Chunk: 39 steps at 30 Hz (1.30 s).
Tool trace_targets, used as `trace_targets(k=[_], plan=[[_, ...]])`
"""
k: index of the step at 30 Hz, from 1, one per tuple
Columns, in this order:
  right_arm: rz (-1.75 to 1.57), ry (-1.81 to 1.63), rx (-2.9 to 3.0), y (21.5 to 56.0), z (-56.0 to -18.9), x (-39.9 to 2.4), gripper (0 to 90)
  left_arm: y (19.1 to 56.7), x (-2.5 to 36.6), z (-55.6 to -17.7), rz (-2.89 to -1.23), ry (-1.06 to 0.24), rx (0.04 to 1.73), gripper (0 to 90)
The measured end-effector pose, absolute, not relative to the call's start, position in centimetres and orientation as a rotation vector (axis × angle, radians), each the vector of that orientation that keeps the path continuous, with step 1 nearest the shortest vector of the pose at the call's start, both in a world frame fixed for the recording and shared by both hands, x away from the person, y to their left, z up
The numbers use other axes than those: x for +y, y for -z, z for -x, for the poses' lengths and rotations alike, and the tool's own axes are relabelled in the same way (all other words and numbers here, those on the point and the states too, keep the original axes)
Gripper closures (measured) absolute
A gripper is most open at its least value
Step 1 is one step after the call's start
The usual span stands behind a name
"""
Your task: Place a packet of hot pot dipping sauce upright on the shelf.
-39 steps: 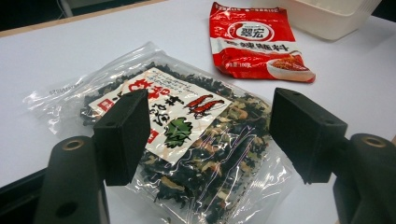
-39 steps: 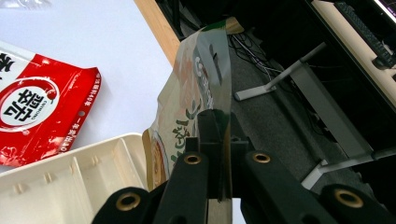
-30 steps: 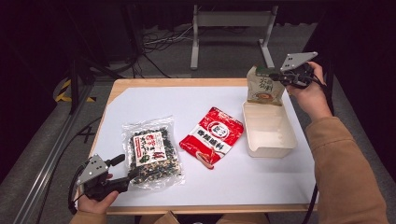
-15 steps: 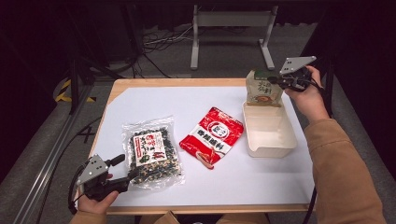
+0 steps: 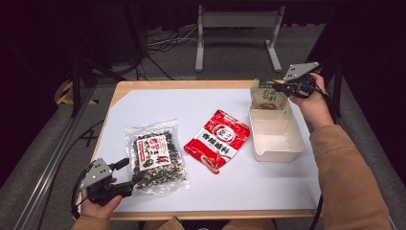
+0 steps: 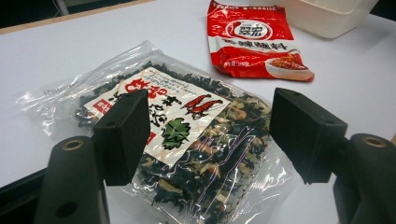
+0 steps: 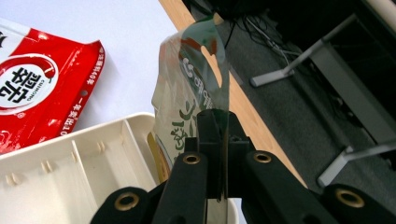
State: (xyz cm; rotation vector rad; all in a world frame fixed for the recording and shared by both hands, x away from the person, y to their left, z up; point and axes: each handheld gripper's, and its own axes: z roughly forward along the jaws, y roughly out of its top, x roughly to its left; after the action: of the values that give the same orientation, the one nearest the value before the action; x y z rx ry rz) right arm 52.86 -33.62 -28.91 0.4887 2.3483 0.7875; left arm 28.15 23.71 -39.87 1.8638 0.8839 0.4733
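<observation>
My right gripper (image 5: 281, 88) is shut on the top edge of a beige and green packet (image 5: 267, 98), which hangs upright over the far end of a cream bin (image 5: 277, 157). In the right gripper view the jaws (image 7: 217, 116) pinch the packet (image 7: 187, 84) above the bin's ribbed inside (image 7: 93, 158). A clear bag of dark dried greens (image 5: 155, 155) lies at the front left. My left gripper (image 5: 130, 173) stands open at its near edge; its pads (image 6: 123, 135) straddle the bag (image 6: 187, 154) without touching it. A red seasoning packet (image 5: 218, 140) lies flat mid-table.
The white table top ends in a wooden edge (image 5: 191, 85) at the far side. Beyond it are a dark floor, cables and a metal stand (image 5: 237, 28). The red packet (image 6: 254, 39) lies between the bag and the bin (image 6: 327, 14).
My right gripper has sunk a little with the packet, toward the bin's far end. The left gripper has stayed where it was.
</observation>
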Motion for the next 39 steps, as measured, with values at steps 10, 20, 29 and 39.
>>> trace_targets(k=[10, 20, 29, 39], plan=[[-0.609, -0.781, 2.367, 29.6, -52.8, -34.2, 87.3, 39.9, 23.6, -28.2, -1.866, -0.468, 0.883, 29.7], [-0.659, -0.783, 2.337, 29.4, -52.5, -34.1, 73.8, 39.9, 23.6, -28.3, -1.866, -0.465, 0.878, 29.7], [-0.74, -0.878, 2.222, 28.2, -51.0, -34.1, 48.1, 39.8, 23.2, -29.0, -1.868, -0.452, 0.865, 29.5], [-0.752, -1.059, 2.143, 25.7, -47.8, -32.7, 39.5, 39.8, 22.5, -29.8, -1.882, -0.434, 0.836, 29.5]])
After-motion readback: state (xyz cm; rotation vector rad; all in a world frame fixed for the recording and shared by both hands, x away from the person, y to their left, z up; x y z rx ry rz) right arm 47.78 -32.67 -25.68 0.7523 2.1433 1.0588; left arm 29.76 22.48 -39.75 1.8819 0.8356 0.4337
